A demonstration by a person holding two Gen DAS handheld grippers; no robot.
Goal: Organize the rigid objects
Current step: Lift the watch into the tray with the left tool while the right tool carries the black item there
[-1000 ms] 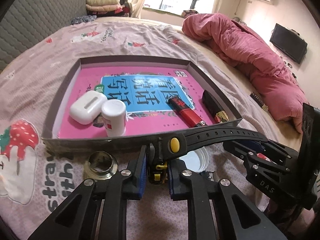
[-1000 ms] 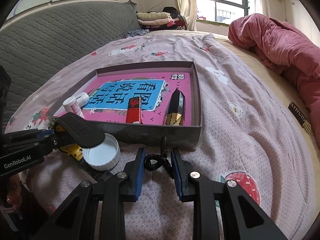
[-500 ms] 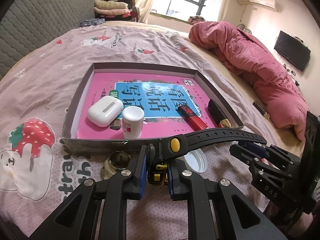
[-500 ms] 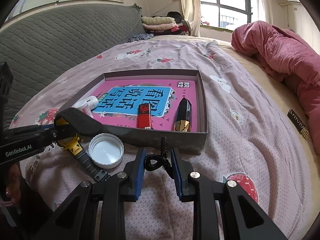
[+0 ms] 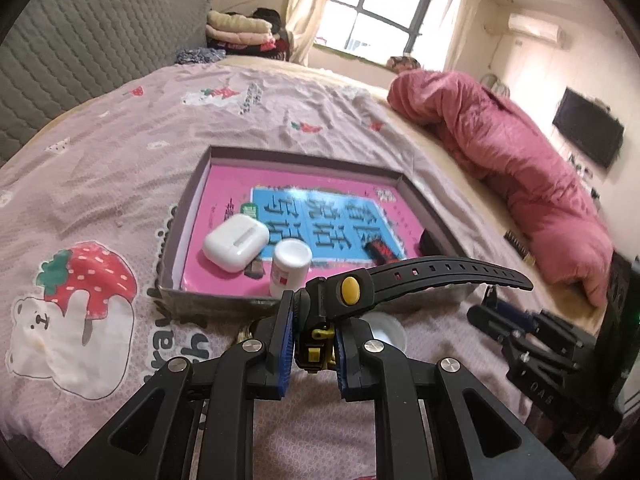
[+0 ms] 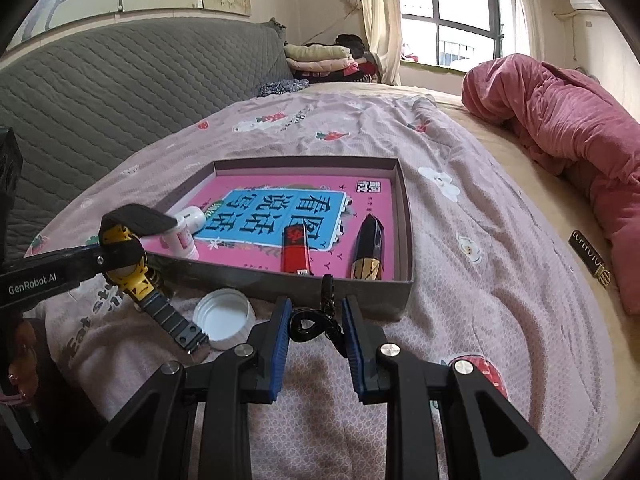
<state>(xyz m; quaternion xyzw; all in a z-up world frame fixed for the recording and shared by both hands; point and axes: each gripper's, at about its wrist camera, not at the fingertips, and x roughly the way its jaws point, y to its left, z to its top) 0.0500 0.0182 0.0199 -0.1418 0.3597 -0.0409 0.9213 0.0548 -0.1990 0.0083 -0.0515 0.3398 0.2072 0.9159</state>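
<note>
Four items lie boxed; watch, clip and cap remain outside.
My left gripper [image 5: 313, 342] clamps the watch [image 5: 404, 280] before the box [image 6: 400, 296]; my right gripper [image 6: 314, 330] pinches the clip [image 6: 316, 322] (cap [image 6: 224, 318] waits).

watch strap [image 5: 436, 276]: matt rubber | earbud case [image 5: 235, 241]: glossy plastic | bedsheet [image 5: 100, 168]: cloth

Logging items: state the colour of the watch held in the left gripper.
The watch has a yellow case and black strap, clearest in the right wrist view; left gripper grips it.

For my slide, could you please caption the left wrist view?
Left tongs grip a yellow-and-black watch before the box.
</note>
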